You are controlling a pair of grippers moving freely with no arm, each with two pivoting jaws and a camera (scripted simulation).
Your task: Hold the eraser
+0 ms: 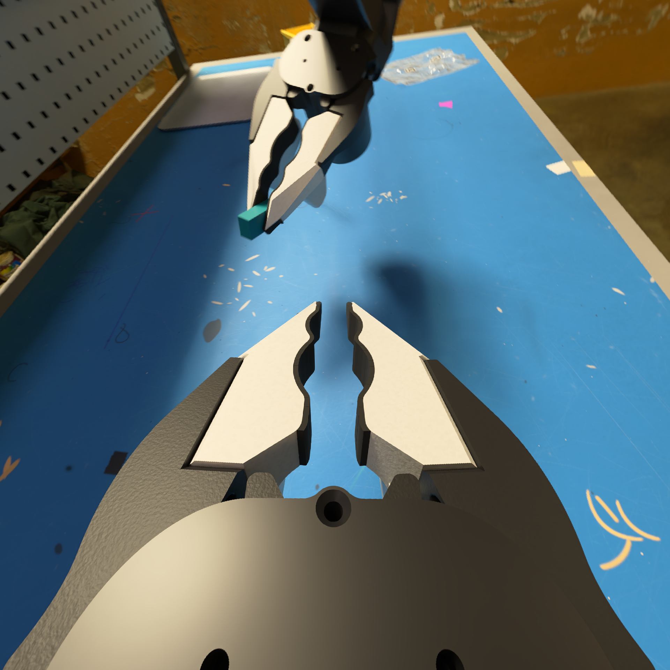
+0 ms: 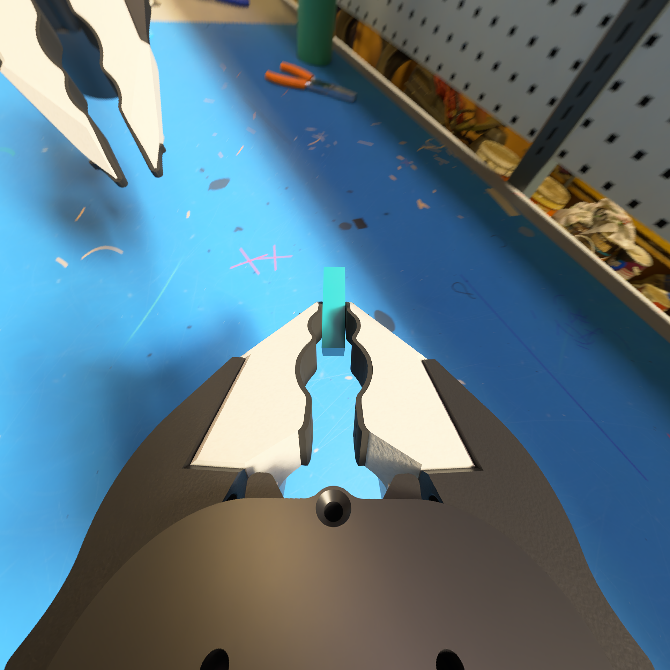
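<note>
The eraser is a small teal block. My right gripper is shut on it, with its far end sticking out past the fingertips, just above the blue table top. In the left wrist view the right gripper points down at the table with the eraser at its tips. My left gripper is empty, its jaws a narrow gap apart, hovering over the table short of the eraser. It also shows in the right wrist view at the upper left.
A green cylinder and orange-handled pliers lie at the far end near a pegboard wall. A flat grey slab, crumpled clear plastic and a pink scrap lie at the other end. Scraps litter the table.
</note>
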